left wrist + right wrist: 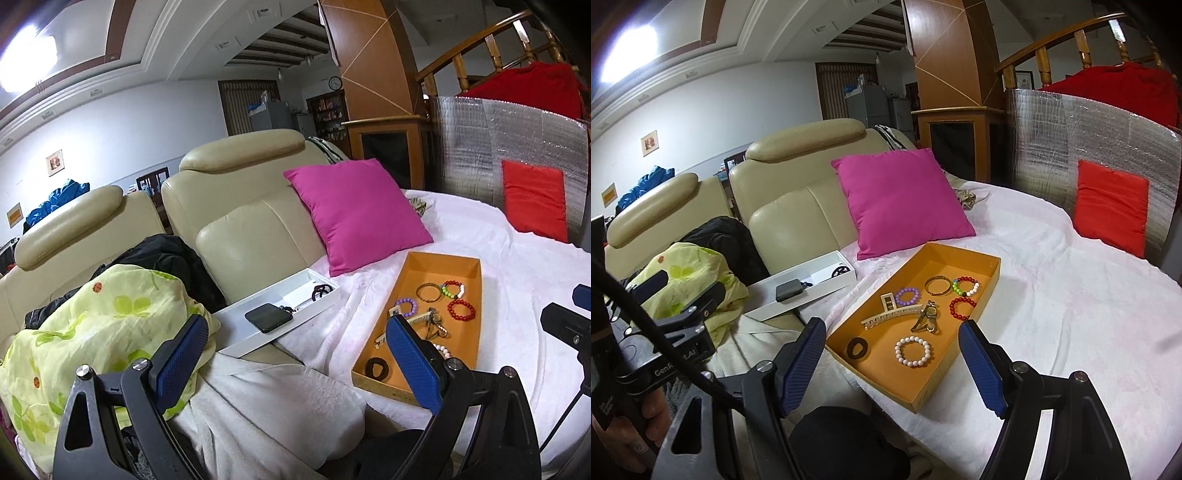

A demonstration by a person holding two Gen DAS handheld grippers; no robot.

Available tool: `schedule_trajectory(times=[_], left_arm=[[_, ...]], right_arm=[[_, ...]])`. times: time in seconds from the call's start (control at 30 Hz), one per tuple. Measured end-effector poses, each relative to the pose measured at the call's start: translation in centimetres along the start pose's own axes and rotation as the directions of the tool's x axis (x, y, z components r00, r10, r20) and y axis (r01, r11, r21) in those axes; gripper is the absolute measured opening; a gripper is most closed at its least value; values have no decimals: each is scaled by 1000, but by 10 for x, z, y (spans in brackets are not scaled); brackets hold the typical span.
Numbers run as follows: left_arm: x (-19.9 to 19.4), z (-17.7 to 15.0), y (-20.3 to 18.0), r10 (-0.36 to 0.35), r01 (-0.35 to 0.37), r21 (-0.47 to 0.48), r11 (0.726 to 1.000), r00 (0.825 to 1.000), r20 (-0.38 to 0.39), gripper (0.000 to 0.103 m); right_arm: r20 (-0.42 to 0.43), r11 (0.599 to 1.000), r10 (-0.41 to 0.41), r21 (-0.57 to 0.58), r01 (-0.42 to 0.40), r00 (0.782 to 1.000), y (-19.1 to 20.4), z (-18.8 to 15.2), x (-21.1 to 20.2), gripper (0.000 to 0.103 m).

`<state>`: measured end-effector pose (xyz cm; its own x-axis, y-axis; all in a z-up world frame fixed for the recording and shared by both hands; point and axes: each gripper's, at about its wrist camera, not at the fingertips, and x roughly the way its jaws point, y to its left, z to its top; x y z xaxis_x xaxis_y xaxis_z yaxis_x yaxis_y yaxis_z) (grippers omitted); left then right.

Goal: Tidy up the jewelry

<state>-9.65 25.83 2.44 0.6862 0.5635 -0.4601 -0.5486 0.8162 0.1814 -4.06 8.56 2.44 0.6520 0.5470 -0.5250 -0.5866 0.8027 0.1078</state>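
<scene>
An orange tray (991,275) (476,317) lies on a white blanket and holds jewelry: a white bead bracelet (912,352), a red bead bracelet (962,308), a purple bead bracelet (907,296), a multicolour bead bracelet (966,285), a gold bangle (938,285), a cream hair claw (892,318), a black ring (857,348) and a brass clip (928,317). My right gripper (892,363) is open and empty, above the tray's near end. My left gripper (295,363) is open and empty, left of the tray. A white box (258,332) holds dark jewelry (320,290).
A black phone (268,316) lies on the white box beside the beige sofa (236,206). A pink cushion (903,201) sits behind the tray and a red cushion (1110,206) leans on a silver foil panel. A yellow-green floral cloth (92,325) is piled at left.
</scene>
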Motion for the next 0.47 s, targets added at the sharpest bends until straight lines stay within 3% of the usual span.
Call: schedule_trajectory(times=[0.4,0.47], left_arm=[[28,9,-18,13,-13,17,1000,1000,-14,97],[29,15,-31,-19,20,28,999,1000,-21,97]], right_arm=[[-46,1000,18,3,-17,999,-11,10,49,78],[-40,1000,18,24,-18,999,-21,12,52,78]])
